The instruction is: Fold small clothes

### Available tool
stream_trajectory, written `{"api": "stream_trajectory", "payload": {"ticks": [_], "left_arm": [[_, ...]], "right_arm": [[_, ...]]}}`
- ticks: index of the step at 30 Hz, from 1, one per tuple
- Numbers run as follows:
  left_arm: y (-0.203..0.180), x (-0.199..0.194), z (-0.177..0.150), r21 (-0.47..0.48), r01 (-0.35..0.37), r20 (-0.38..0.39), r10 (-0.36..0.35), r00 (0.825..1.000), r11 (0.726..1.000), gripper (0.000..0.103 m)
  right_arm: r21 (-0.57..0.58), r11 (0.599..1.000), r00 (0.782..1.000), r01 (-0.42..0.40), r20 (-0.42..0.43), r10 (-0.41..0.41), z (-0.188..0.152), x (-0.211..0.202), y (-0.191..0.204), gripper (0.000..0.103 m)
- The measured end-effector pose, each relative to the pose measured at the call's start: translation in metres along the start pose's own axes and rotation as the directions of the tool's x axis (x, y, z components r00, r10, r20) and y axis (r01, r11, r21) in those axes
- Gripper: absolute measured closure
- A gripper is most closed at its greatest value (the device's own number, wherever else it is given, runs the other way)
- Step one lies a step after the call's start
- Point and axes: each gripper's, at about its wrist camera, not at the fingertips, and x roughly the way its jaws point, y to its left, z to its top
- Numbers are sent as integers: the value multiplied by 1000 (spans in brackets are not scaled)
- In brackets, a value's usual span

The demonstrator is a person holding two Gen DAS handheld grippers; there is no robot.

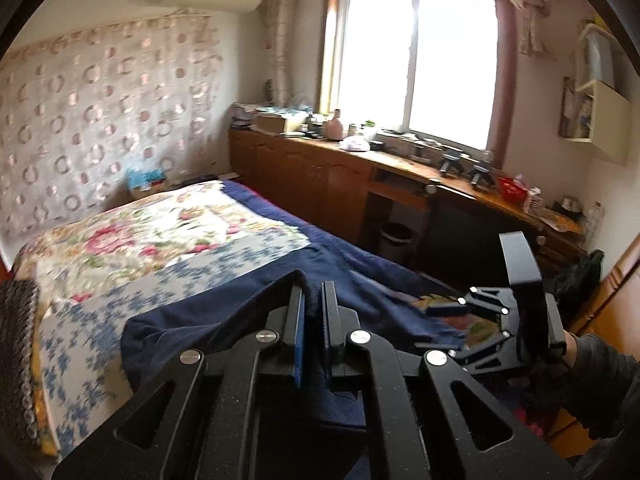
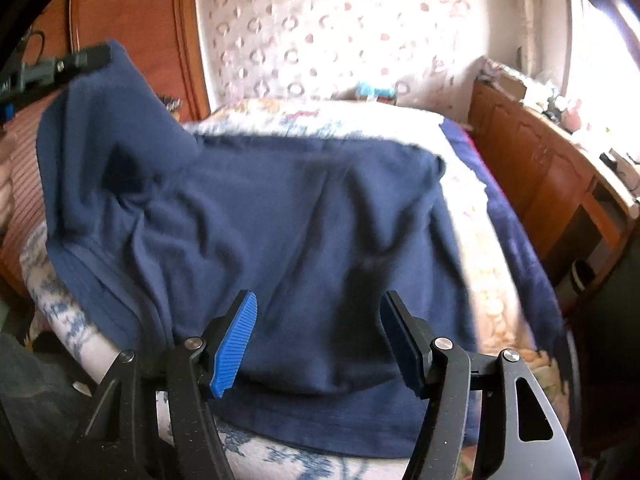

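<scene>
A navy blue garment (image 2: 280,216) lies spread on the bed, one corner lifted at the upper left. My left gripper (image 1: 314,292) is shut on a fold of the navy garment (image 1: 224,320) and holds it raised; it also shows in the right wrist view (image 2: 86,56) at the lifted corner. My right gripper (image 2: 320,320) is open just above the garment's near part, its blue pads (image 2: 236,344) apart with nothing between them. It shows in the left wrist view (image 1: 496,320) at the right.
The bed has a floral cover (image 1: 140,240) and a blue blanket (image 1: 280,216) along its right side. A wooden sideboard (image 1: 320,176) with clutter runs under the window. A dark bin (image 1: 394,240) stands by it. A wooden wardrobe (image 2: 140,32) is at the left.
</scene>
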Motion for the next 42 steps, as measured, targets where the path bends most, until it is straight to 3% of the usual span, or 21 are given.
{"api": "stream_trajectory", "payload": {"ticks": [4, 7, 11, 13, 18, 28, 34, 42], "left_arm": [[-21, 9, 9, 39, 24, -8, -24, 1000, 999, 95], [-26, 24, 5, 54, 46, -61, -42, 997, 998, 92], [-22, 28, -6, 38, 47, -84, -44, 996, 998, 58], [-18, 27, -11, 32, 43, -94, -40, 995, 999, 56], [1, 18, -27, 6, -7, -108, 7, 994, 1000, 29], [43, 2, -73, -78, -145, -128, 135, 983, 986, 28], [56, -3, -90, -99, -201, -132, 187, 973, 975, 28], [77, -3, -113, -138, -250, -156, 228, 961, 958, 28]], "right_arm": [[24, 999, 998, 40, 55, -41, 5, -23, -13, 37], [44, 998, 996, 51, 75, -54, 5, -33, -21, 37], [59, 997, 996, 47, 72, -51, 1, -30, -22, 37], [62, 997, 997, 39, 67, -43, 0, -26, -20, 37], [53, 999, 999, 1, 53, -4, 5, -14, -17, 37], [-12, 991, 991, -134, -13, 134, 19, 25, 5, 37], [-49, 986, 985, -162, -74, 159, 22, 47, 9, 37], [-50, 974, 969, -219, -127, 212, 28, 61, 2, 65]]}}
